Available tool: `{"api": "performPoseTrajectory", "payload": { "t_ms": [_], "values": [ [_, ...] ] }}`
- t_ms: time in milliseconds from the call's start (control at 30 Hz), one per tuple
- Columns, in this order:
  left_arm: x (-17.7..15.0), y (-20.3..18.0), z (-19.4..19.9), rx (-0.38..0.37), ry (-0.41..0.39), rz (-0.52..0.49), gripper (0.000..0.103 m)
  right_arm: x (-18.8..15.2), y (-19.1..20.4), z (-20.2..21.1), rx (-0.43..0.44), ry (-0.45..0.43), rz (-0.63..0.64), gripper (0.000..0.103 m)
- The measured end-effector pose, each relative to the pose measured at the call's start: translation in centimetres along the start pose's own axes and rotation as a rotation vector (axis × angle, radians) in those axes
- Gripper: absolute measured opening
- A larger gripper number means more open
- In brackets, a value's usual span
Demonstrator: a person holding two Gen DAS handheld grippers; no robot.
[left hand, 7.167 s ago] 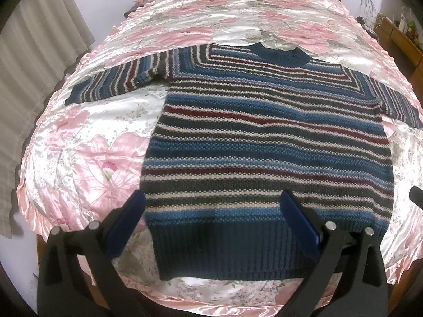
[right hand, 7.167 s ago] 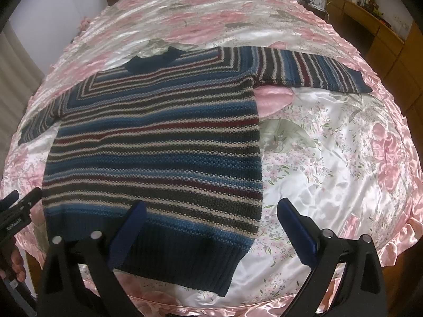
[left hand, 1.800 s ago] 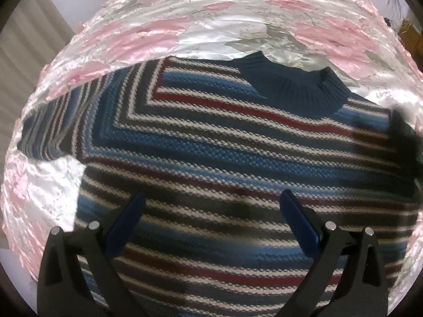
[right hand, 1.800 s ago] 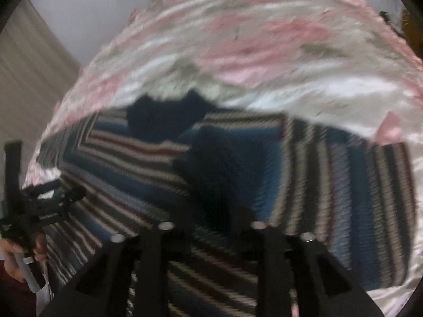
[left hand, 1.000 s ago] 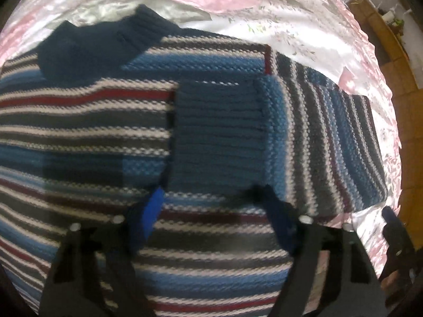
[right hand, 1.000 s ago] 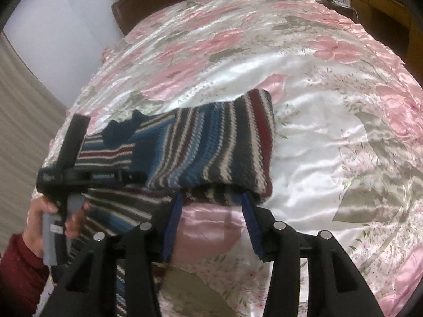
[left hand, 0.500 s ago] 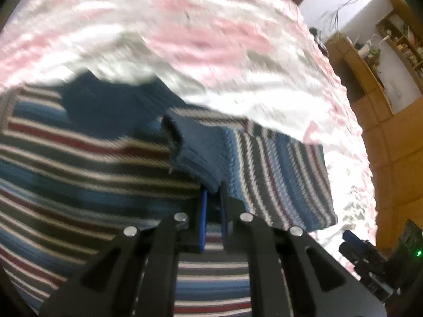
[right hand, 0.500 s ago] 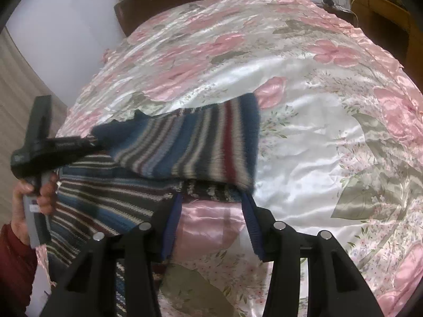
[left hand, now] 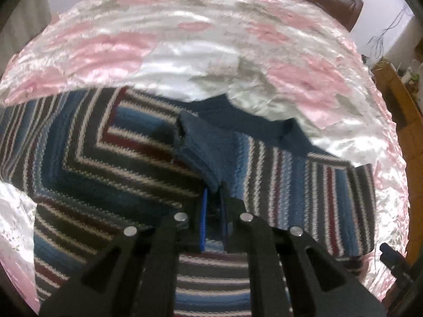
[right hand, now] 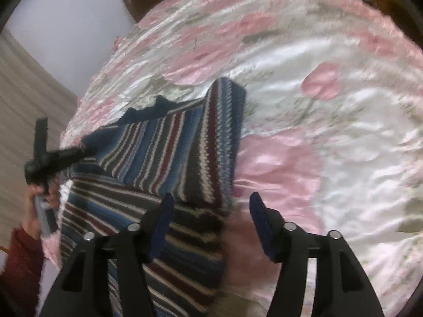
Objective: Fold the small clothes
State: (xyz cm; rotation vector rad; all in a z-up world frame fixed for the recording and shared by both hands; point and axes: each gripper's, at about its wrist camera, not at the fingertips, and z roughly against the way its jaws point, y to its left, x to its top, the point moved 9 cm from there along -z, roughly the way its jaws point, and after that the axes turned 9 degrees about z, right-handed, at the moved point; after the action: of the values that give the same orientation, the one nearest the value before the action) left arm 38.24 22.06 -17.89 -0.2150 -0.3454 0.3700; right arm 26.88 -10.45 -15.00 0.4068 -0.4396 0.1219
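Knit stripes in blue, maroon and cream make up the sweater (left hand: 111, 174), which lies flat on the satin bed (left hand: 185, 52) with its collar (left hand: 238, 117) toward the headboard. Its right sleeve (left hand: 304, 192) is folded inward across the chest.

The left tool (left hand: 213, 198) is clamped on the navy cuff (left hand: 201, 148) of that sleeve, its fingers nearly together with the knit pinched between them, and holds the cuff lifted a little above the sweater's body. In the right wrist view the same tool shows at the left, held by a hand (right hand: 39, 200) in a red sleeve, with the striped sleeve stretched from it back to the shoulder fold.

The right tool (right hand: 208, 224) is apart and holds nothing. It hovers over the sweater's right edge, near where the folded sleeve meets the body.

Risks from here, as I judge them:
- The grip takes only the cuff's corner, so a pull across the chest could let the thick knit slip out and drop the sleeve crooked.
- Satin is slick. Dragging the sleeve sideways with nothing pinning the body could slide the whole sweater and skew the shoulder fold.
- Releasing from this height could let the cuff curl or land over the collar instead of flat.
- The open right tool is close to the side edge and could snag or ruck it.
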Motion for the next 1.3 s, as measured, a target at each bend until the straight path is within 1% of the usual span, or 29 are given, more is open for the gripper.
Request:
{"api": "performPoseTrajectory", "payload": {
  "t_ms": [33,67,100,133,167,200,233,267,333,400,433,467,500,533,600,633,700,733,767,800,833,900,967,1000,1133,1200,1267,1300],
  "values": [
    [-0.2,0.2,-0.4,-0.004,0.011,0.009,0.008,0.1,0.2,-0.9,0.025,0.02,-0.022,0.068],
    [-0.5,0.5,-1.0,0.001,0.026,0.013,0.009,0.2,0.2,-1.9,0.035,0.048,-0.043,0.068],
    [-0.6,0.8,-1.5,0.009,0.034,0.016,0.009,0.1,-0.1,-2.7,0.017,0.071,-0.06,0.065],
    [-0.8,1.1,-1.9,0.016,0.039,0.021,0.011,0.0,-0.4,-3.5,-0.006,0.093,-0.07,0.058],
    [-0.9,1.4,-2.4,0.032,0.045,0.023,0.014,-0.3,-0.6,-4.5,-0.022,0.132,-0.073,0.055],
    [-1.0,1.9,-2.6,0.046,0.05,0.022,0.016,-0.7,-0.9,-5.0,-0.04,0.157,-0.076,0.048],
    [-1.1,2.4,-2.7,0.059,0.054,0.022,0.021,-1.1,-1.2,-5.3,-0.056,0.169,-0.075,0.043],
    [-1.0,3.2,-2.8,0.083,0.054,0.024,0.026,-1.4,-1.3,-5.4,-0.061,0.174,-0.071,0.041],
    [-0.5,4.8,-2.6,0.122,0.044,0.031,0.029,-1.9,-1.5,-5.3,-0.054,0.169,-0.075,0.039],
    [0.4,6.8,-1.8,0.162,0.023,0.05,0.029,-2.0,-1.6,-5.2,-0.049,0.168,-0.078,0.039],
    [1.0,7.8,-1.1,0.178,0.009,0.068,0.029,-2.1,-1.5,-4.9,-0.054,0.179,-0.074,0.042],
    [1.3,8.4,-0.5,0.18,0.0,0.08,0.029,-2.2,-1.7,-4.5,-0.071,0.182,-0.076,0.044],
    [1.7,8.7,0.0,0.179,-0.009,0.091,0.029,-1.9,-1.6,-4.0,-0.098,0.17,-0.074,0.047],
    [2.0,8.9,0.5,0.175,-0.017,0.099,0.029,-1.3,-1.6,-3.1,-0.13,0.138,-0.059,0.049],
    [2.4,8.1,1.2,0.145,-0.024,0.104,0.029,0.3,-0.8,-1.5,-0.187,0.068,-0.007,0.05],
    [2.4,7.3,1.4,0.123,-0.023,0.101,0.029,0.9,-0.5,-1.2,-0.197,0.053,0.006,0.05],
    [2.0,5.2,1.3,0.077,-0.005,0.072,0.03,2.1,1.0,-1.2,-0.162,0.027,0.025,0.05],
    [1.6,3.9,0.9,0.068,0.009,0.042,0.032,2.5,1.8,-1.4,-0.13,0.024,0.029,0.05],
    [1.3,3.2,0.6,0.07,0.016,0.024,0.033,2.6,2.8,-2.0,-0.099,0.037,0.038,0.05],
    [0.9,2.5,0.1,0.077,0.02,0.007,0.033,2.8,3.3,-2.5,-0.096,0.047,0.043,0.05],
    [0.5,2.0,-0.5,0.081,0.029,-0.005,0.033,2.8,3.6,-3.1,-0.104,0.059,0.05,0.05],
    [-0.5,1.8,-2.5,0.096,0.075,-0.019,0.033,2.3,3.5,-4.6,-0.13,0.106,0.062,0.049],
    [-1.3,2.3,-4.3,0.126,0.109,-0.021,0.034,1.7,2.6,-5.9,-0.15,0.139,0.034,0.049],
    [-1.4,2.4,-4.7,0.127,0.11,-0.023,0.034,1.4,2.2,-6.4,-0.148,0.15,0.016,0.049],
    [-1.4,2.1,-4.1,0.133,0.111,-0.024,0.034,1.2,1.5,-6.3,-0.145,0.157,0.011,0.05],
    [-1.3,2.0,-3.3,0.129,0.111,-0.037,0.039,1.3,1.8,-5.8,-0.183,0.16,0.036,0.051],
    [-1.2,2.9,-1.8,0.119,0.099,-0.044,0.056,1.8,3.1,-5.4,-0.203,0.148,0.055,0.056],
    [-1.0,3.5,-1.1,0.113,0.092,-0.045,0.06,2.0,4.0,-5.1,-0.205,0.144,0.066,0.059]
  ]
}}
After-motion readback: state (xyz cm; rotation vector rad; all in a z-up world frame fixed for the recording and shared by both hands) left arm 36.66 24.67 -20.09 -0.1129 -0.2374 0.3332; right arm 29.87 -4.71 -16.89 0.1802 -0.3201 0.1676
